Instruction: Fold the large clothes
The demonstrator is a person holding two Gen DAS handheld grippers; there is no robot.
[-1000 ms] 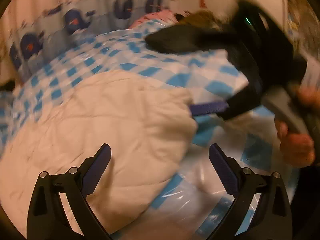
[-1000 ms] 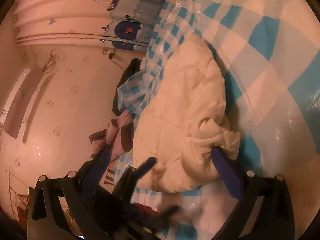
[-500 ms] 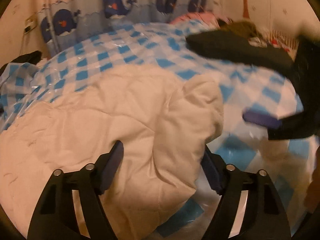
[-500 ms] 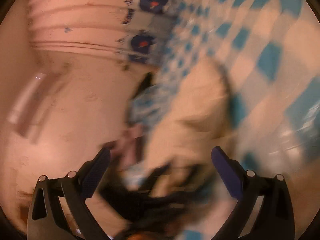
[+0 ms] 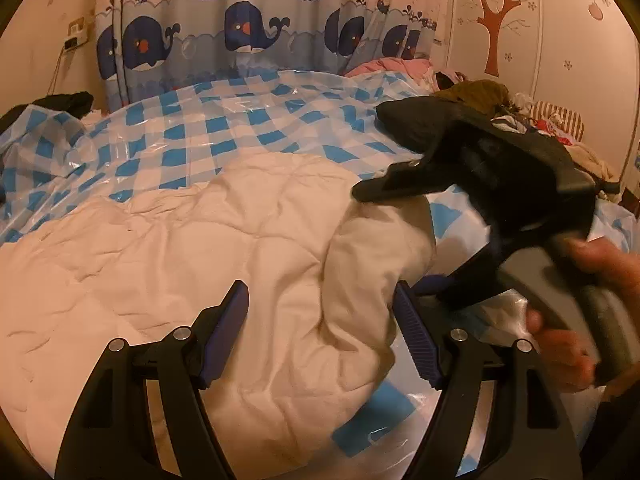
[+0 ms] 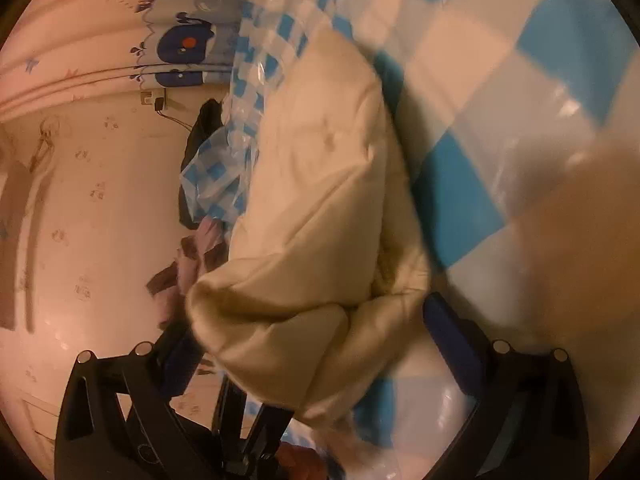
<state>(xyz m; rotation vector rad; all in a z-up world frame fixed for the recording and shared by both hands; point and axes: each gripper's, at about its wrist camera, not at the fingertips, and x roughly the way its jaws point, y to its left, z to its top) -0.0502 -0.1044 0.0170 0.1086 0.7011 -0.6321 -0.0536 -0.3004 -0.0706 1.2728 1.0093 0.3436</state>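
Note:
A cream quilted jacket (image 5: pixel 200 240) lies spread on a bed under a blue-and-white checked plastic sheet (image 5: pixel 208 128). My left gripper (image 5: pixel 320 332) sits low on the jacket's near right part, its blue pads pressed on either side of a thick raised fold. My right gripper (image 5: pixel 392 240) comes in from the right, held by a hand (image 5: pixel 580 320). Its jaws stand wide and straddle the jacket's right corner, one finger above, one below. In the right wrist view the bunched end of the jacket (image 6: pixel 304 320) fills the gap of the right gripper (image 6: pixel 316 344) and hides part of its left finger.
A curtain with whales (image 5: pixel 248 32) hangs behind the bed. Dark and mixed clothes (image 5: pixel 472 120) are piled at the far right, with a pink item (image 5: pixel 392 66) beyond. A black garment (image 5: pixel 64 102) lies at the far left edge. A wall (image 6: pixel 80 200) runs along the bed's side.
My left gripper moved onto the jacket and its jaws narrowed around the raised fold. The right gripper pulled back to the right, then returned over the jacket's corner, still wide.

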